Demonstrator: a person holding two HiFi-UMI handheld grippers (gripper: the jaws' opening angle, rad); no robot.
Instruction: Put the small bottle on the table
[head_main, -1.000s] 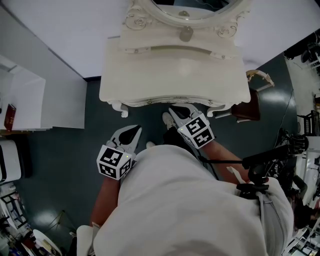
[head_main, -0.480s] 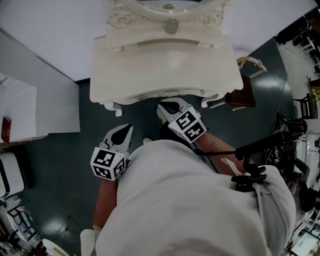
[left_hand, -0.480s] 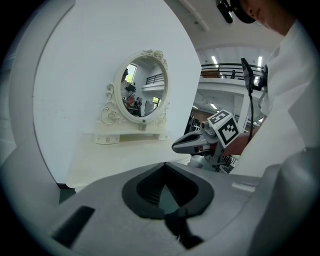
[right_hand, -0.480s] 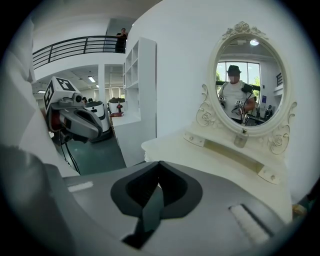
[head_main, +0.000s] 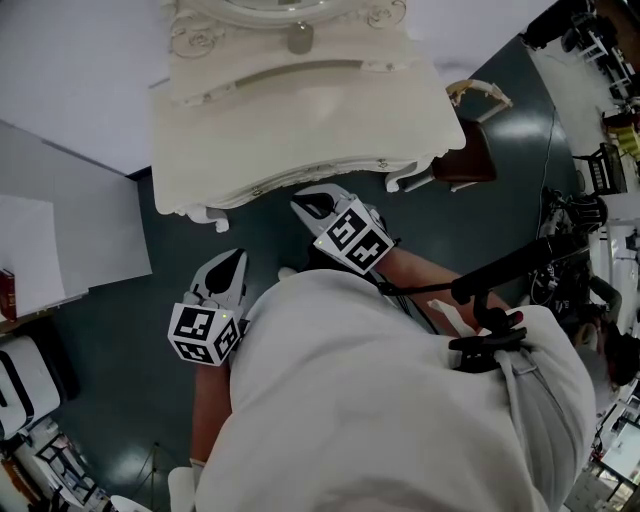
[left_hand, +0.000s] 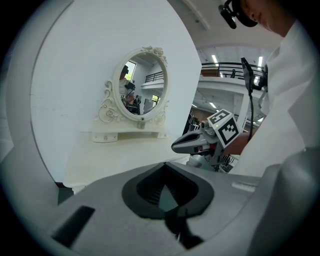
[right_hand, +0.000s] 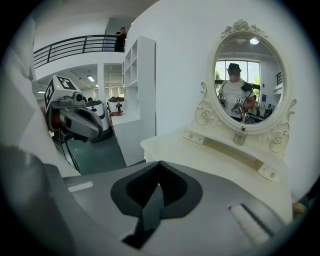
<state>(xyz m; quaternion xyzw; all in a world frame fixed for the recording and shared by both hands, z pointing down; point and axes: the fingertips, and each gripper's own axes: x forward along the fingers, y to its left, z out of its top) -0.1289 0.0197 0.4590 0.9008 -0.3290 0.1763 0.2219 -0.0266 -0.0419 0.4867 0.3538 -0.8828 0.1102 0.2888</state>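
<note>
Standing upright beneath the oval mirror (right_hand: 246, 85); small greyish bottle (right_hand: 240, 136)

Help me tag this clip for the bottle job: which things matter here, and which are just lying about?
Job: small bottle, standing at the back of the white dressing table; left gripper and right gripper, both shut and empty.
Just about: oval mirror; white shelf unit; brown chair.

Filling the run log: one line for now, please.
left tool: shut, empty | right tool: shut, empty | small bottle: on shelf under mirror
</note>
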